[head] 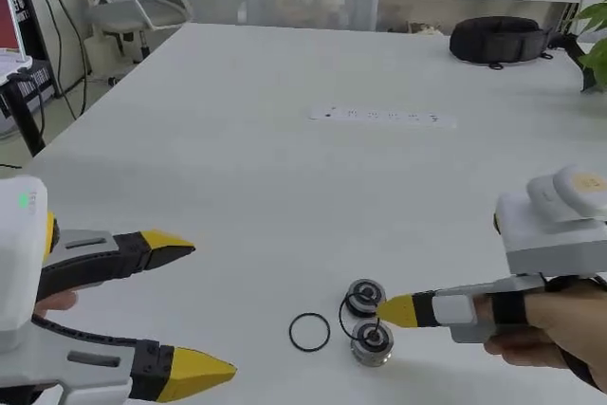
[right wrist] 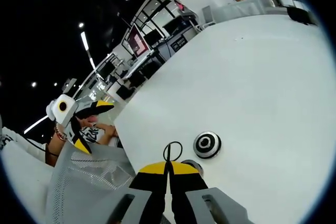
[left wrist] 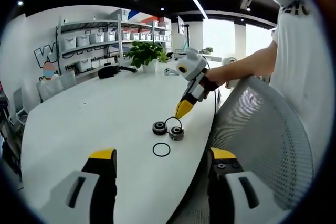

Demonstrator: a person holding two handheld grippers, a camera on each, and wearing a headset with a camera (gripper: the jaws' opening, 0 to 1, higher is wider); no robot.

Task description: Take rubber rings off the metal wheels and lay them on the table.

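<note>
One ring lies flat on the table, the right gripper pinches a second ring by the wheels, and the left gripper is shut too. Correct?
Not quite: the left gripper is open, its jaws wide apart, as the left gripper view shows. The rest holds: one ring lies flat on the table, and the right gripper pinches a second ring by the wheels.

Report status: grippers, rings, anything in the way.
Left hand-held gripper open, holding nothing. Right hand-held gripper shut on rubber ring by metal wheels. Second ring flat on table. Nothing blocking.
</note>
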